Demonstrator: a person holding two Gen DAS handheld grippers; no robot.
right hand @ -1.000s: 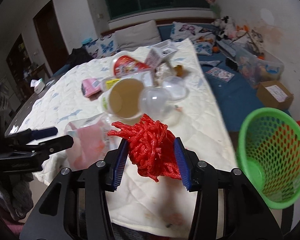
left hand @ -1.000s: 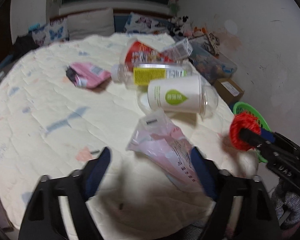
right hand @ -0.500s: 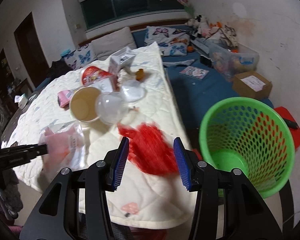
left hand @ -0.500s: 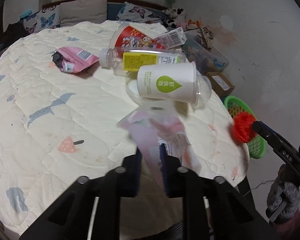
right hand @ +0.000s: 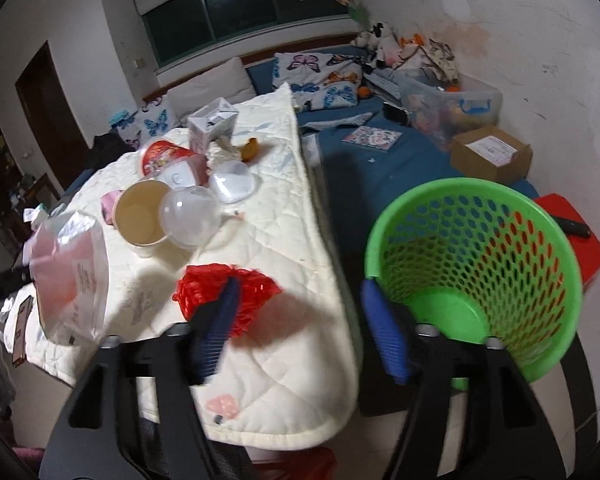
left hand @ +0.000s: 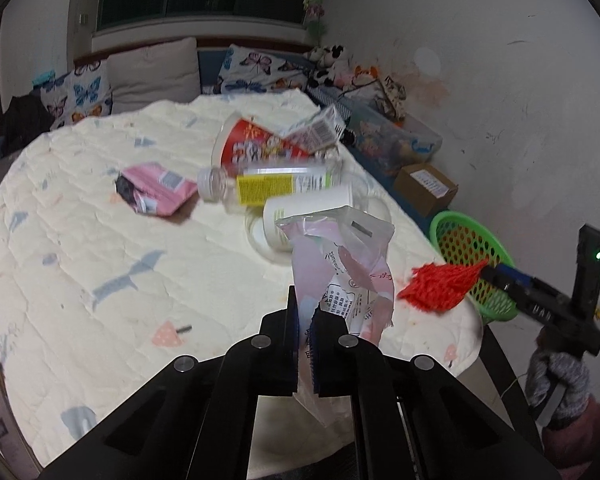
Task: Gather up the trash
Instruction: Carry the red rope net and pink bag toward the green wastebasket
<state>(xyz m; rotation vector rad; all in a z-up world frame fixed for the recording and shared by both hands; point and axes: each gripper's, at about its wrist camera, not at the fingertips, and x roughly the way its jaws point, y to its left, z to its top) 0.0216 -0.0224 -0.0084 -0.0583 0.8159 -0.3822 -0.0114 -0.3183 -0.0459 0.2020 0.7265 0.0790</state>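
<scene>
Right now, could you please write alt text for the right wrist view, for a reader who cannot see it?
The open right gripper hangs over the quilt's edge, red mesh netting against its left finger, beside a green basket on the floor. Further back on the quilt lie a paper cup, clear dome lids and a pink plastic bag.

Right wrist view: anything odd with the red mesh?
Yes. The right tool is open, yet the red mesh seems snagged on one finger and hangs there, not in the green basket. The left tool grips the plastic bag normally.
</scene>
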